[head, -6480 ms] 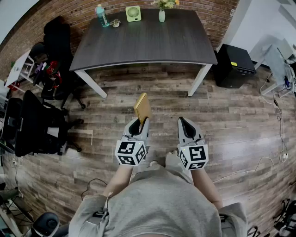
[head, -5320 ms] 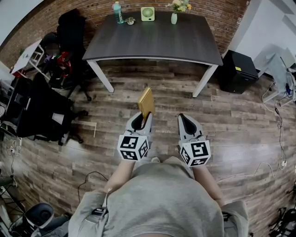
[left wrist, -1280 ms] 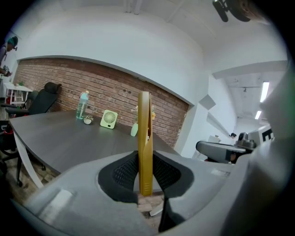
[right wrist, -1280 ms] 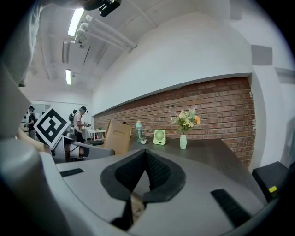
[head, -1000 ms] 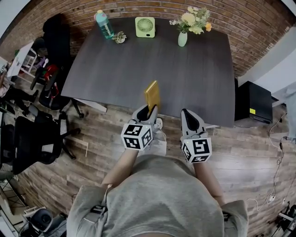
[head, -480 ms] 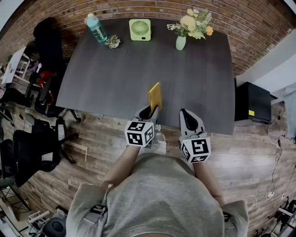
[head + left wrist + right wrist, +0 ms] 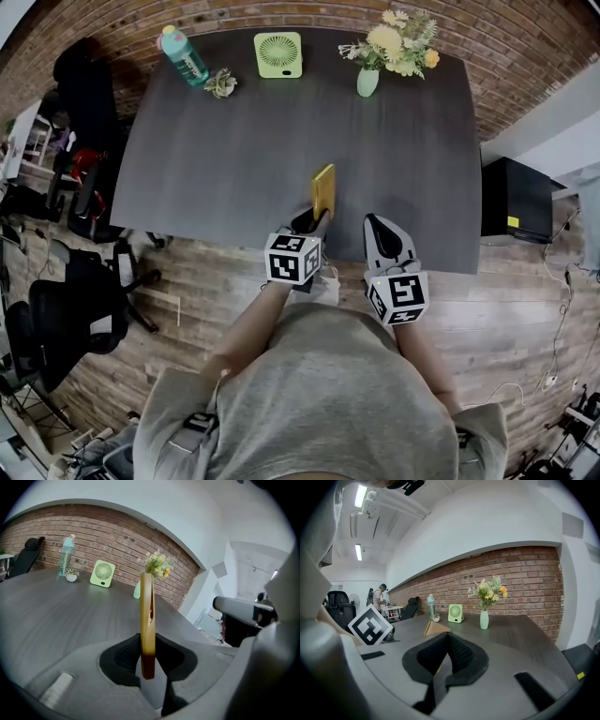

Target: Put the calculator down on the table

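The left hand-held gripper (image 7: 312, 222) pinches the calculator (image 7: 323, 190) upright on edge, over the desk's (image 7: 234, 141) near edge. The right hand-held gripper (image 7: 377, 225), pressed together and empty, is just beside it.

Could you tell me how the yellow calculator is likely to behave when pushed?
The calculator looks stiff: it stands straight from the left claw. Thin and held on edge, it would probably tip flat if released upright.
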### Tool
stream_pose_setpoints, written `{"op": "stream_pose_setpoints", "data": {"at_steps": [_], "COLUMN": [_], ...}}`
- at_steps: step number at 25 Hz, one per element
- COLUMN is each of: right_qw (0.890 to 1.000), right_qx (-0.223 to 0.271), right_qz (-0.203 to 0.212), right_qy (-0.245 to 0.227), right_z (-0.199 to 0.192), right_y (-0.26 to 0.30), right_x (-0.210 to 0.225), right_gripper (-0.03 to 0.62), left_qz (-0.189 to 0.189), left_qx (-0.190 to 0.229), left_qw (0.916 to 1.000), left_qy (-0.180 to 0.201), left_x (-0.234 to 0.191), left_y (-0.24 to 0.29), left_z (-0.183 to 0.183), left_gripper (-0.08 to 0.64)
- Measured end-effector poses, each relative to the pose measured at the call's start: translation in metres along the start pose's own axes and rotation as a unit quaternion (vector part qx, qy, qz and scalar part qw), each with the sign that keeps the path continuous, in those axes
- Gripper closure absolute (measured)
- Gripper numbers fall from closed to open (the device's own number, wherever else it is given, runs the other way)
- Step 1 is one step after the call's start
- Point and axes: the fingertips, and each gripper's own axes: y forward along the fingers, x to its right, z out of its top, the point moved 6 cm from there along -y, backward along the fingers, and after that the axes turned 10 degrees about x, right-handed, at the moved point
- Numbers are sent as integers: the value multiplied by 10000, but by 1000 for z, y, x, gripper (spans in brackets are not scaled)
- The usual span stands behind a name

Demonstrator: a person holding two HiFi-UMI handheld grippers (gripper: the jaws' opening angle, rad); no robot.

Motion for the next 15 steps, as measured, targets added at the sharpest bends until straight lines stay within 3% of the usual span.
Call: {"op": "stream_pose_setpoints", "data": {"at_steps": [15], "right_qw": [9999], "right_qx": [-91], "right_qz": [-124], "right_qy": [45], "right_z": [2], "right_y": [33], "right_x": [20], "right_gripper": [591], "left_qz": [-116], "left_qx": [-380], "left_qw": [9991], "left_qy": [-140], "left_x": [-18], "left_y": [35], "left_z": [-1], "left_gripper": [472]}}
